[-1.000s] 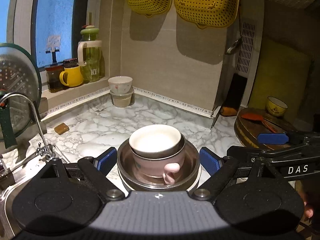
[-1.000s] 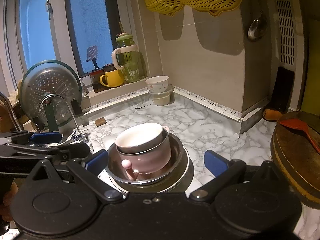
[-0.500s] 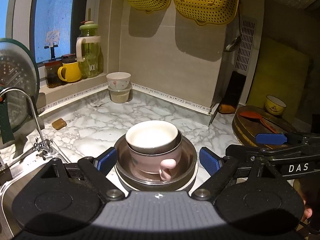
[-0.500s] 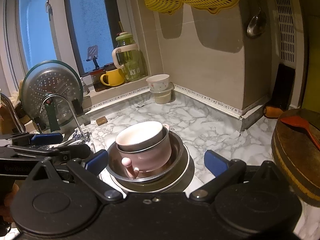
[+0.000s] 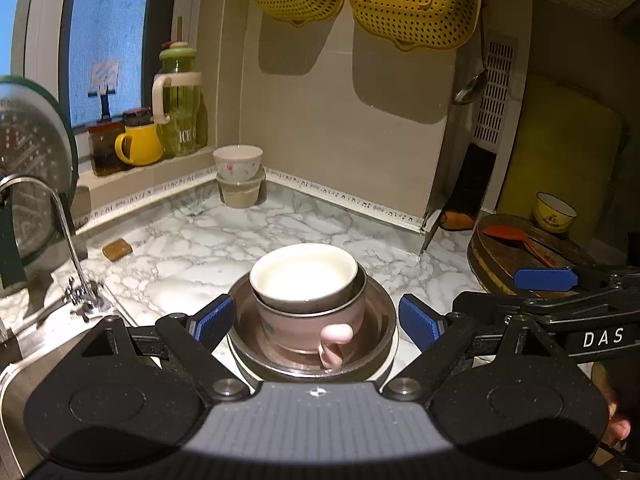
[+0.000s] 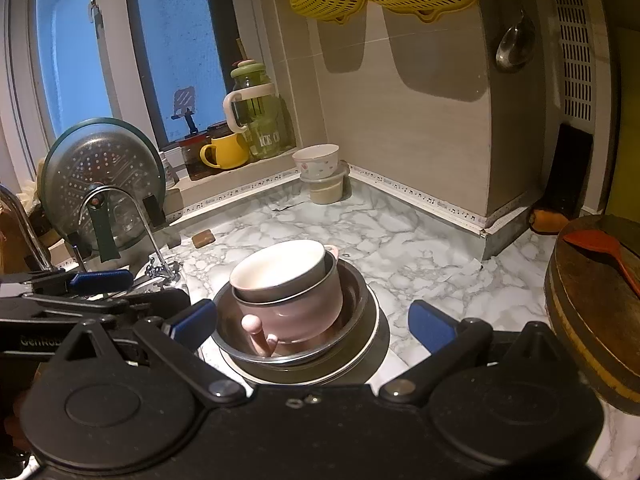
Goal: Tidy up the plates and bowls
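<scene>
Near the table's front edge by the sink, a white bowl [image 5: 304, 280] sits in a pink mug [image 5: 310, 322] inside a steel bowl [image 5: 376, 312]. The left gripper [image 5: 316, 318] and right gripper [image 6: 312, 326] gape wide, empty. The stack looks top-heavy, slippery and breakable; grip the steel rim.

Two grippers are in view, one per hand: the left gripper [image 5: 316, 318] and the right gripper [image 6: 312, 322], each with two blue-padded fingers spread wide.

Between the fingers stands one stack of four nested pieces: one white bowl [image 5: 304, 276] on top, one pink mug [image 5: 312, 320] under it, one steel bowl [image 5: 380, 308] around the mug, and one plate [image 6: 372, 344] at the bottom.

Far ahead of the fingertips are two more stacked bowls [image 5: 239, 176] in the corner.

Above hang two yellow colanders [image 5: 412, 0] and one ladle [image 6: 514, 46].

Ahead and left of the fingers are one yellow cup [image 5: 140, 148], one green jug [image 5: 180, 112], one tap [image 6: 120, 216], and one perforated lid [image 6: 104, 176].

To the right of the fingers lie one round board [image 5: 516, 256], one red spatula [image 5: 508, 236] and one small yellow bowl [image 5: 554, 212].
</scene>
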`<state>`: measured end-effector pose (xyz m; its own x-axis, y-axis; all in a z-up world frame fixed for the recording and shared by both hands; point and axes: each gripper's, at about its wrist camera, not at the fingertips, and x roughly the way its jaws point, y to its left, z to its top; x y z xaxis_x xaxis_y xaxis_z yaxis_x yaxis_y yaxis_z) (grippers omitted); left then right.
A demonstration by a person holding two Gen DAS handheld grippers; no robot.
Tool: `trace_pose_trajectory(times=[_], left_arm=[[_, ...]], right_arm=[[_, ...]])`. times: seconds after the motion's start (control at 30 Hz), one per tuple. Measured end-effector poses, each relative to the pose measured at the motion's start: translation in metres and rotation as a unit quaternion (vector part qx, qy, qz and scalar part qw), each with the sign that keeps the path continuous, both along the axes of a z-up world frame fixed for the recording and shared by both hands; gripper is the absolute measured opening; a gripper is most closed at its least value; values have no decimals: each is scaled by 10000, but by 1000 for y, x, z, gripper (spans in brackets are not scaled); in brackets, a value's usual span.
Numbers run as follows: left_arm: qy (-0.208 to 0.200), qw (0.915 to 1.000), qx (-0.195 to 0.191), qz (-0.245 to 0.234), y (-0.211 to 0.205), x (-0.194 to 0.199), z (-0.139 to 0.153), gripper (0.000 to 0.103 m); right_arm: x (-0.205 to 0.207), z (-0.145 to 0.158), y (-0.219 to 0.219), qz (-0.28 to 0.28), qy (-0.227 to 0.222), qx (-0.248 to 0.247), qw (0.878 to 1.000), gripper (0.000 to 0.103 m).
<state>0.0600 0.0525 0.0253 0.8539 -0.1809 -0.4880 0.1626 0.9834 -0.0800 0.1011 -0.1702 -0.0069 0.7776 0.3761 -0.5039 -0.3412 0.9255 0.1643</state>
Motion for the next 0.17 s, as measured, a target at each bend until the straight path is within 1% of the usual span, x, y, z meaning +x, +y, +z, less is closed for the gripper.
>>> trace_pose_trajectory(times=[0.1,0.17], left_arm=[[-68,10000,47,11,-2,1,1,90],[-30,10000,29,-4,-2,4,1,90]], right_arm=[[1,0,-1,-17,8,13,10000,103],[3,0,-2,-50,13,13,10000,103]])
